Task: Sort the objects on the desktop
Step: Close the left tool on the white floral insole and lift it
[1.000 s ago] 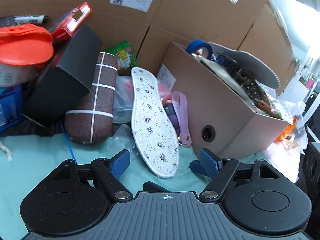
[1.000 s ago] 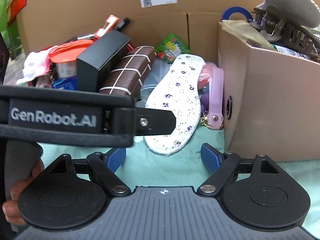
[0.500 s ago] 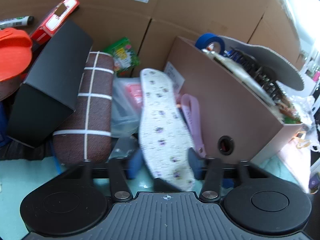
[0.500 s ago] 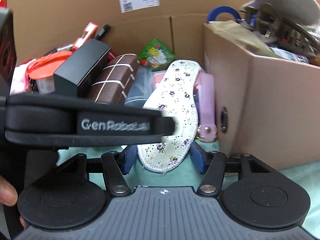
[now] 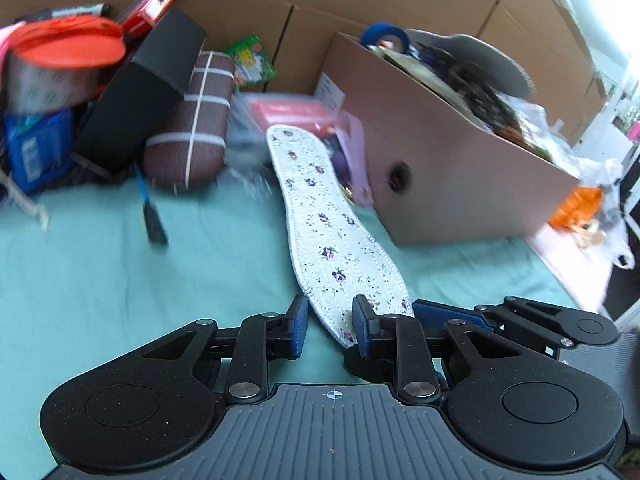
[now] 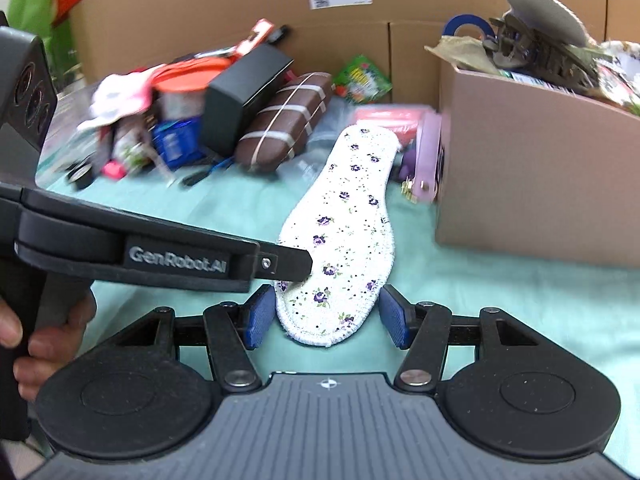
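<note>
A white insole with purple flowers point(image 5: 324, 224) lies stretched over the teal cloth toward me; it also shows in the right wrist view point(image 6: 348, 232). My left gripper point(image 5: 328, 322) is shut on the insole's near end. My right gripper point(image 6: 326, 318) is open, its blue pads on either side of the same end, apart from it. The left gripper's black body point(image 6: 160, 256) crosses the right wrist view. A brown cardboard box point(image 5: 440, 148) full of sorted items stands right of the insole.
A brown striped case point(image 5: 192, 120), a black box point(image 5: 136, 96), an orange-lidded jar point(image 5: 60, 60), a blue packet point(image 5: 36, 148) and a pink packet point(image 5: 292, 112) crowd the back left. A pink strap point(image 6: 426, 156) lies by the box. Large cartons wall the back.
My left gripper closed on the insole's end and pulled it back out of the pile onto the cloth. My right gripper came up around the same end, still open.
</note>
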### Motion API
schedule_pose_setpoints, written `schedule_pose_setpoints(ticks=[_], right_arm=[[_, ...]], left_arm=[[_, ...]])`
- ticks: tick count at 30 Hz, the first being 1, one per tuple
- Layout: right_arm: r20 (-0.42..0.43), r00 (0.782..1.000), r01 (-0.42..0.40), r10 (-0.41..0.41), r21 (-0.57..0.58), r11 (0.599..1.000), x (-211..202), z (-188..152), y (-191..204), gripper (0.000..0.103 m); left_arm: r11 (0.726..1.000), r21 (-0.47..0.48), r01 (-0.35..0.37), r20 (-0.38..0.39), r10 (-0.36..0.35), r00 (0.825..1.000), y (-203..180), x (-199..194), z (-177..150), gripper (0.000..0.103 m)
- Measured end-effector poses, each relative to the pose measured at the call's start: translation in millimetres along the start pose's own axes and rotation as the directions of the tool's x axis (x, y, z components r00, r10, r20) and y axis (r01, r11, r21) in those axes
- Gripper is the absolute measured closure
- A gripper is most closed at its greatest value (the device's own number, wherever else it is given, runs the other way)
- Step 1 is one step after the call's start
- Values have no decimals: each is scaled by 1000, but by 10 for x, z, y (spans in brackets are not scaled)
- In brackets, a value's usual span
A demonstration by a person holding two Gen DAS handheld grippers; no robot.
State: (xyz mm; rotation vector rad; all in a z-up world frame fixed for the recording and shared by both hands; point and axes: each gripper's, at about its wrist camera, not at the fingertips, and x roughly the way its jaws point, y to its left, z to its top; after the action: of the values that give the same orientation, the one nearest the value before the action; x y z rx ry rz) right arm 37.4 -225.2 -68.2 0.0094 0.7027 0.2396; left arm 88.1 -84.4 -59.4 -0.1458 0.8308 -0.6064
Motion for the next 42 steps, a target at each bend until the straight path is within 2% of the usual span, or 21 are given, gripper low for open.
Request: schedule_pose_setpoints(ticks=[3, 6, 8, 13, 18, 21, 24, 27, 31, 35, 36, 37, 39, 40, 42], right_arm=[[-10, 1000, -12, 12, -17, 1000, -209, -155, 21, 40], [-19, 1000, -8, 7, -49, 999, -310, -245, 69, 37], [-13, 1000, -1, 1, -52, 999, -316, -240, 75, 32], [-5, 1000, 14, -14, -27, 1000, -217, -176, 70, 27], [1, 1000, 31, -30, -41, 999, -68, -128, 79, 22], [10, 1000, 29, -28, -43, 999, 9, -91, 71, 22], [2, 1000, 27, -27, -49, 998, 30, -57, 55, 24], [19, 1000, -5, 5, -16, 1000, -3, -82, -17, 25], [40, 996, -83, 81, 60, 995, -72, -114, -150, 27], [45, 990, -137, 134, 77, 988, -131, -165, -218, 27], [46, 990, -140, 137, 74, 987, -140, -174, -221, 27], [46, 989, -141, 138, 72, 987, -146, -180, -213, 27], [49, 987, -154, 151, 78, 985, -159, -190, -219, 27], [49, 986, -160, 156, 77, 984, -182, -194, -212, 27], [48, 987, -156, 153, 66, 986, -176, -193, -192, 27]], left_arm=[[1000, -2, 24, -3, -24, 1000, -88, -125, -173, 62], [1000, 2, 27, 4, -27, 1000, -121, -149, -226, 50], [1000, -18, 25, 6, -25, 1000, -101, -103, -167, 42], [1000, -12, -4, 4, 4, 1000, -62, 64, 33, 25], [1000, 8, 11, -10, -11, 1000, -44, 280, 222, 20], [1000, 9, 18, -20, -18, 1000, -35, 375, 308, 22], [997, 52, -51, -15, 52, 999, -75, 381, 300, 46], [1000, 28, -15, -7, 15, 1000, 9, 331, 263, 46], [995, -71, 64, -8, -65, 998, 148, 284, 257, 35], [995, -75, 71, -21, -73, 997, 89, 247, 238, 32], [996, -66, 62, -22, -64, 998, 50, 236, 226, 32], [997, -60, 57, -22, -58, 998, 17, 224, 214, 39], [990, -76, 121, -52, -125, 991, -15, 222, 180, 54], [987, -89, 136, -57, -141, 988, -35, 211, 162, 54], [992, -46, 120, -49, -122, 991, -104, 191, 146, 54]])
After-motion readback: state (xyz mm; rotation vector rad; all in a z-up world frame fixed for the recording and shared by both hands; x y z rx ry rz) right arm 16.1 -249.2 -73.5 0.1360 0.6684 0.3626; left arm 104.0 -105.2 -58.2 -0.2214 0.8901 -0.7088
